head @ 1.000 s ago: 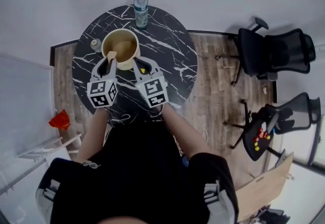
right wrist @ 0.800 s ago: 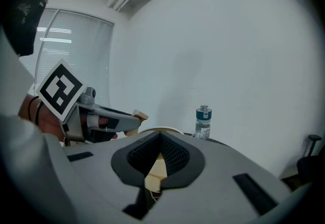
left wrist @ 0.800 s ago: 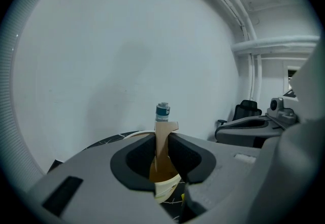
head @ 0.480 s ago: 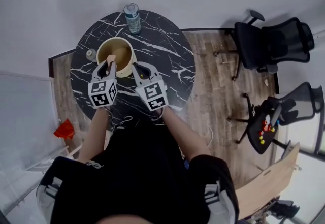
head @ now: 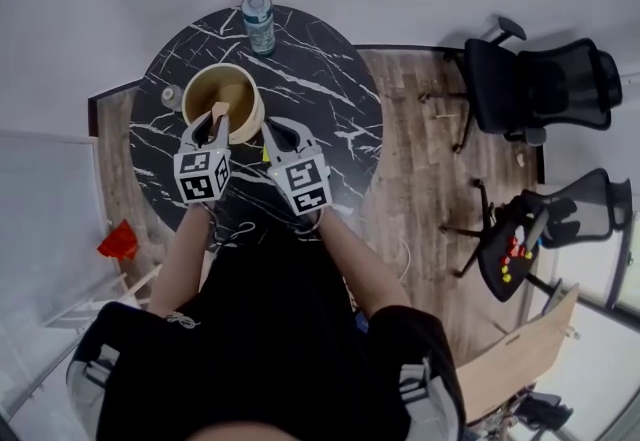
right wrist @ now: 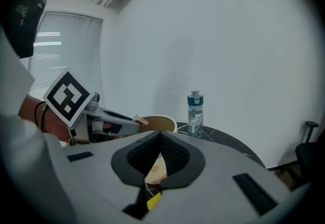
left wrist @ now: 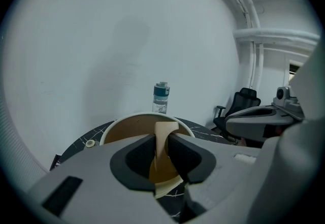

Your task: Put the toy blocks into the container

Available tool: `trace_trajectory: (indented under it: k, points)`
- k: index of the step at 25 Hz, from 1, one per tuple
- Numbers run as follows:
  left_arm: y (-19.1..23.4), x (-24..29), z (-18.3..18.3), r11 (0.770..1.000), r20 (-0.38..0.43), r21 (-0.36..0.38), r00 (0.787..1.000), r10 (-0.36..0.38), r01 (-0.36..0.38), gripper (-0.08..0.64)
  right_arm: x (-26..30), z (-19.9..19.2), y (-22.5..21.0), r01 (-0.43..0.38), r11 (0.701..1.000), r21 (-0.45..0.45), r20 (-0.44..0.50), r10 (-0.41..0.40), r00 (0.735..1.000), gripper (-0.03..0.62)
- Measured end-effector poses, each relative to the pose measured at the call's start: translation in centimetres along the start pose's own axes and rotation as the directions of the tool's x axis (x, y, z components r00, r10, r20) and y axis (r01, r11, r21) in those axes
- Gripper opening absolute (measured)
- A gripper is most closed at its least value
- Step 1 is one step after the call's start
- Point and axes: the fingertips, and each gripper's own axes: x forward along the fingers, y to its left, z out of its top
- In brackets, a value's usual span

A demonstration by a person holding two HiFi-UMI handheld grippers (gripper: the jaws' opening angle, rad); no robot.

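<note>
A round tan container [head: 205,84] stands on the black marble table [head: 320,99]. My left gripper [head: 216,121] hangs at the container's near rim, shut on a pale wooden block [head: 219,111]. In the left gripper view that block [left wrist: 163,139] stands upright between the jaws, with the container [left wrist: 127,129] right behind it. My right gripper [head: 269,130] is beside the container's right side, shut and empty [right wrist: 161,151]. A small yellow block [right wrist: 154,201] lies on the table just under its jaws. The right gripper view also shows the left gripper [right wrist: 129,125] and its block [right wrist: 141,121].
A clear water bottle with a blue cap [head: 258,24] stands at the table's far edge. A small pale disc [head: 170,96] lies left of the container. Black office chairs [head: 545,94] stand on the wood floor to the right; a red object [head: 118,240] lies at the left.
The head view has shifted a little. The left gripper still holds the wooden block at the container's near rim, and the right gripper stays shut beside it.
</note>
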Motion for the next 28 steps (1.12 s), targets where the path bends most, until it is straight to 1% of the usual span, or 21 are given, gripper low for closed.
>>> trace_trajectory:
  k: [3, 9, 15, 19, 21, 28]
  points:
    - [-0.1, 0.1, -0.5, 1.000, -0.022, 0.011, 1.000, -0.003, 0.004, 0.080, 0.0, -0.2, 0.0, -0.005, 1.000, -0.003, -0.009, 0.005, 1.000, -0.003]
    - [-0.6, 0.2, -1.0, 0.999, -0.042, 0.025, 0.999, -0.027, 0.028, 0.089, -0.1, -0.6, 0.1, -0.006, 1.000, -0.008, -0.020, 0.006, 1.000, -0.003]
    - [-0.7, -0.5, -1.7, 0.999, -0.066, 0.030, 0.997, -0.031, 0.033, 0.091, -0.6, -0.6, 0.2, -0.002, 1.000, -0.018, -0.018, 0.002, 1.000, -0.003]
    - [-1.0, -1.0, -2.4, 0.998, -0.095, 0.032, 0.994, -0.045, 0.048, 0.097, -1.1, -0.6, 0.4, -0.003, 1.000, -0.019, -0.019, 0.003, 1.000, -0.003]
    - [-1.2, -1.2, -2.7, 0.998, -0.108, 0.034, 0.993, -0.056, 0.060, 0.112, -1.3, -0.7, 0.5, -0.004, 1.000, -0.019, -0.021, 0.004, 1.000, -0.003]
    - [-2.2, -2.2, -2.9, 0.996, -0.095, 0.045, 0.993, -0.068, 0.073, 0.117, -2.1, -1.1, 1.0, -0.004, 1.000, -0.023, -0.017, 0.003, 1.000, -0.003]
